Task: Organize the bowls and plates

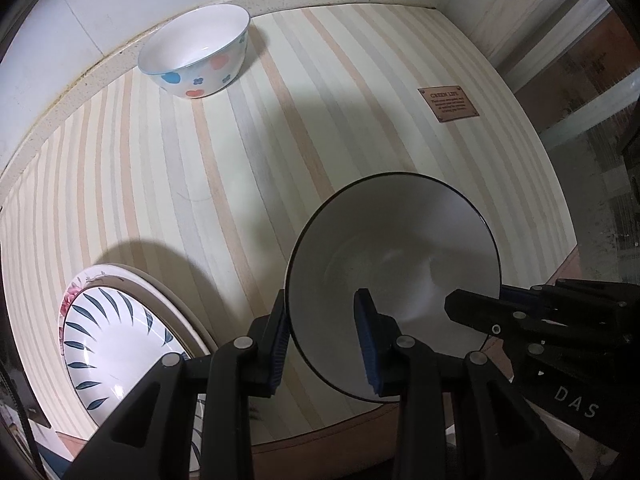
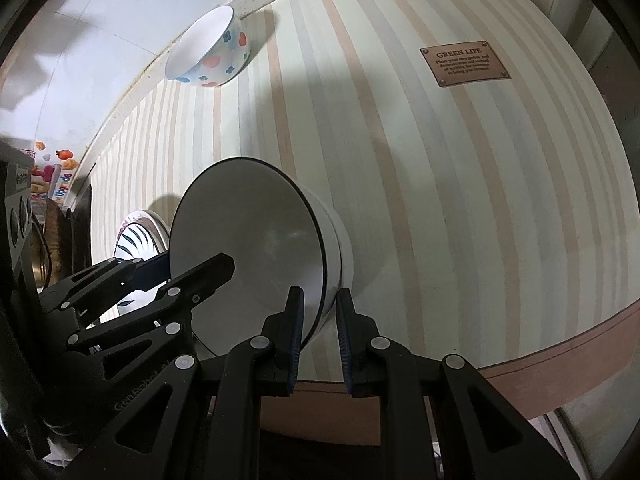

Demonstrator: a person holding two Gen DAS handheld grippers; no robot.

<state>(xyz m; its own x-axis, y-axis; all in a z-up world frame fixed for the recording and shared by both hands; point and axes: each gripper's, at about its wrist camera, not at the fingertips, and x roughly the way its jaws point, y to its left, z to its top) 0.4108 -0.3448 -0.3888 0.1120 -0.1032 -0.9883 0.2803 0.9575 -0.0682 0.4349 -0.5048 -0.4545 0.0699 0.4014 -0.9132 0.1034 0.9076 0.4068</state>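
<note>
The black-rimmed bowl is gripped at opposite rim points by the left gripper and right gripper. Both jaws are clenched on it. It should be kept level while carried to the floral bowl.

The nearest bowl was white, black-rimmed. At 11 o'clock, a white bowl bore blue and red motifs. The tablecloth was cream-and-tan striped.

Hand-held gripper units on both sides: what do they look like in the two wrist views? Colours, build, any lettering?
Both are matte black plastic linkages joined by round silver pivot pins. The left hand-held gripper has flat fingers faced with dark blue ribbed pads. The right hand-held gripper is built the same. Its body reads "DAS" in the left view; the left one's frame reads "GenRobot". No cables, sleeves or hands show.
</note>
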